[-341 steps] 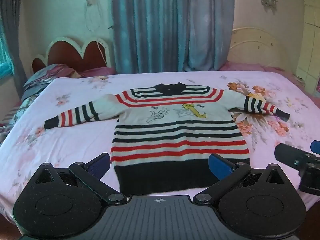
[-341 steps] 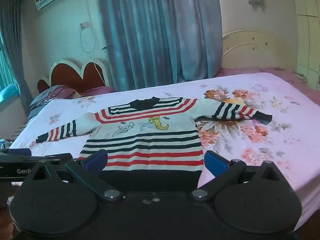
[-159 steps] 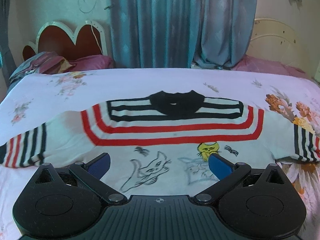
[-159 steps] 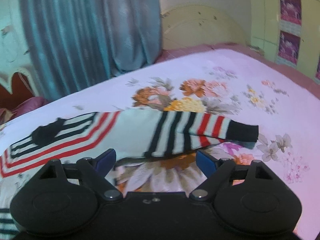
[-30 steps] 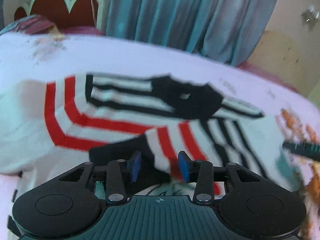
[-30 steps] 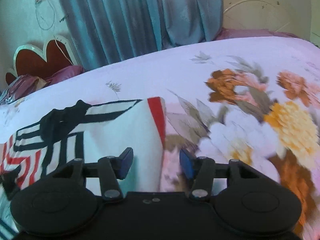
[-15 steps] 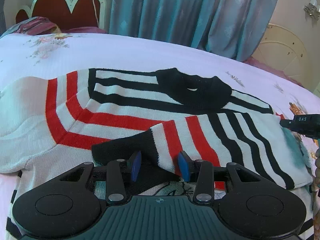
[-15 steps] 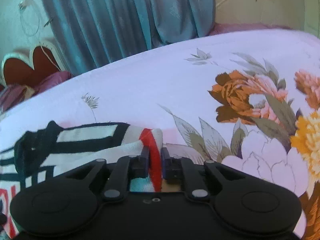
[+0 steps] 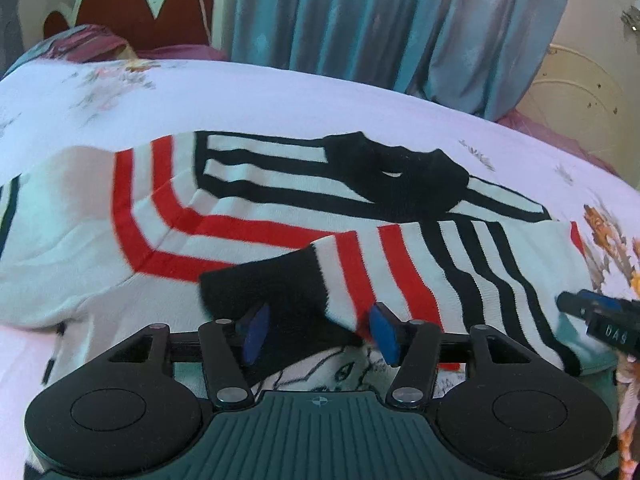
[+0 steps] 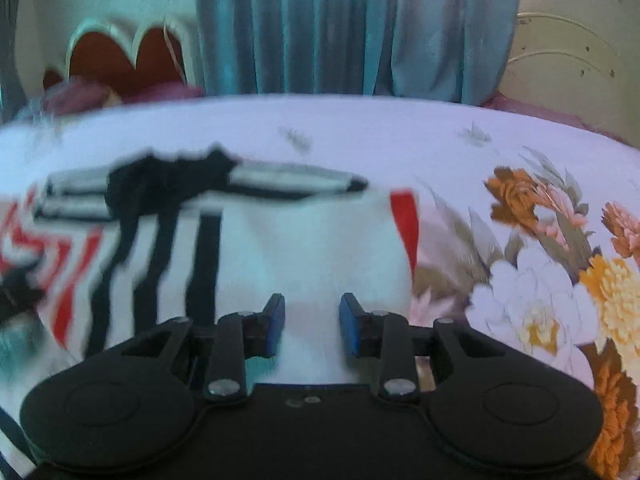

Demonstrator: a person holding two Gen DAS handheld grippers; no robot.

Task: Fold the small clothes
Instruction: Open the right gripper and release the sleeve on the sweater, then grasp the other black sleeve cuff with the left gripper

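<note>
A white sweater [image 9: 240, 232] with red and black stripes and a black collar [image 9: 400, 184] lies flat on the bed. One striped sleeve [image 9: 440, 264] is folded across the chest. Its black cuff [image 9: 288, 284] lies between the pads of my left gripper [image 9: 318, 332], whose jaws are opening and no longer pinch it. My right gripper [image 10: 312, 328] hovers over the white folded shoulder of the sweater [image 10: 312, 248]; its jaws are opening, with fabric below the gap and no grip on it. Its tip [image 9: 600, 316] also shows at the sweater's right edge. The right wrist view is blurred.
The pink floral bedsheet [image 9: 280, 92] runs out on all sides, with large flowers [image 10: 540, 280] to the right of the sweater. A red headboard [image 9: 132, 16] and pillows [image 9: 80, 40] stand at the far left, blue curtains [image 9: 400, 20] behind.
The left jaws have spread wider around the cuff. The right gripper, shut on the sweater's folded red edge half a second ago, has let go and shifted left over the white fabric.
</note>
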